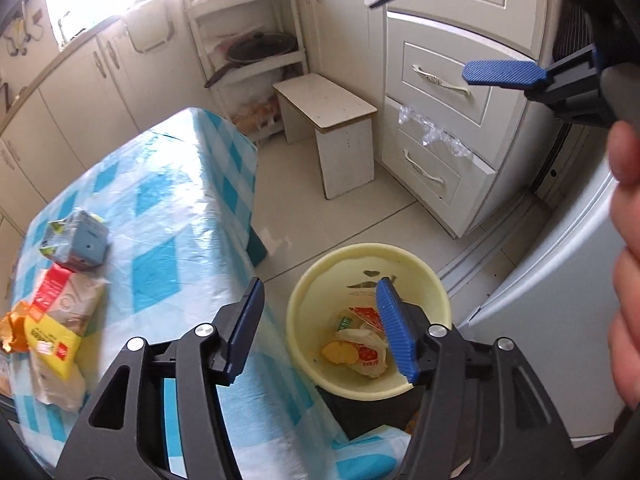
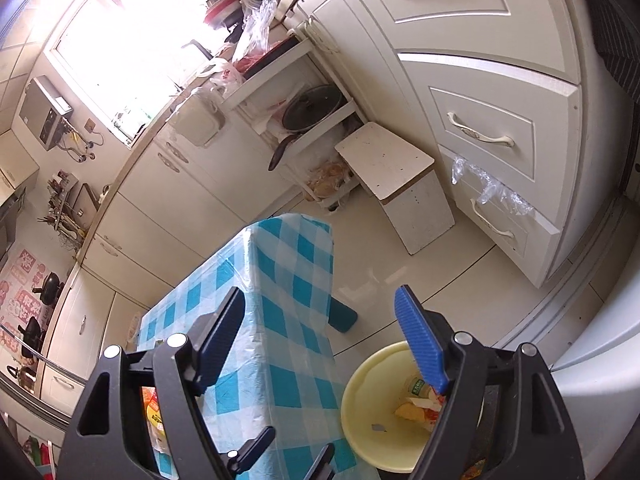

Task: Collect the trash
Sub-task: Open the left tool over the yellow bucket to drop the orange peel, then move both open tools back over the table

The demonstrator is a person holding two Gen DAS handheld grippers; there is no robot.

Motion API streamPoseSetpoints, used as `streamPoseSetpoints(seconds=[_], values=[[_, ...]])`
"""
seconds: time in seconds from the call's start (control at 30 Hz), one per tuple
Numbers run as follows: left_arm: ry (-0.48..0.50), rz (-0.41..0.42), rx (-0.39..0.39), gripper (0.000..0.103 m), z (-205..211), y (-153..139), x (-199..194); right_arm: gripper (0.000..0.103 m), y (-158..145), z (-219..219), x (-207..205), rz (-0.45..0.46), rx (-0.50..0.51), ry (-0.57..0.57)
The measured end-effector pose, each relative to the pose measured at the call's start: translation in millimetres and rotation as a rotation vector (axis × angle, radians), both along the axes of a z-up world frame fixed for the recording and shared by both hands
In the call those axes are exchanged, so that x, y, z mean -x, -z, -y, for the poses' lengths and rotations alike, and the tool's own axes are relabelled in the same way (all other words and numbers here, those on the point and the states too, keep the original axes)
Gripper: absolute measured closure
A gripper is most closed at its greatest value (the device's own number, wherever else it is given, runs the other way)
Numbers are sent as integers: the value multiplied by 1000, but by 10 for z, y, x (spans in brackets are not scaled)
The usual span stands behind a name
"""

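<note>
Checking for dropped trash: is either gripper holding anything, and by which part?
Nothing. The left gripper and right gripper both stand open and empty above the bucket.

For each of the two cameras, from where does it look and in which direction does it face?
Left wrist: sits on the left gripper, looks down at the yellow bin and checked table; its open fingers, the right gripper and a hand show.
Right wrist: sits on the right gripper, higher, looks across the kitchen toward the window; its open fingers and the left gripper's tips show.
Shared: bin, table, white stool, drawers.
</note>
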State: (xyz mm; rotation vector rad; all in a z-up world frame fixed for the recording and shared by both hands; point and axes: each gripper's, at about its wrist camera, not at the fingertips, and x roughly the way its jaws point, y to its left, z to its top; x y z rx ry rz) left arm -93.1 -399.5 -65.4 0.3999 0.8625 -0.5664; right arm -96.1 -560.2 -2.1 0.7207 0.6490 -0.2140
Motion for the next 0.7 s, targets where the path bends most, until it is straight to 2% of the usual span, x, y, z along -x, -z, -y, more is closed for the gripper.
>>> streamPoseSetpoints(seconds=[0.37, 0.7], values=[[-87, 88, -24, 37, -908, -364, -66, 27, -17, -466, -268, -24, 58, -82], [-198, 125, -23, 33, -1716, -541, -218, 27, -14, -1087, -471, -53, 136, -194]])
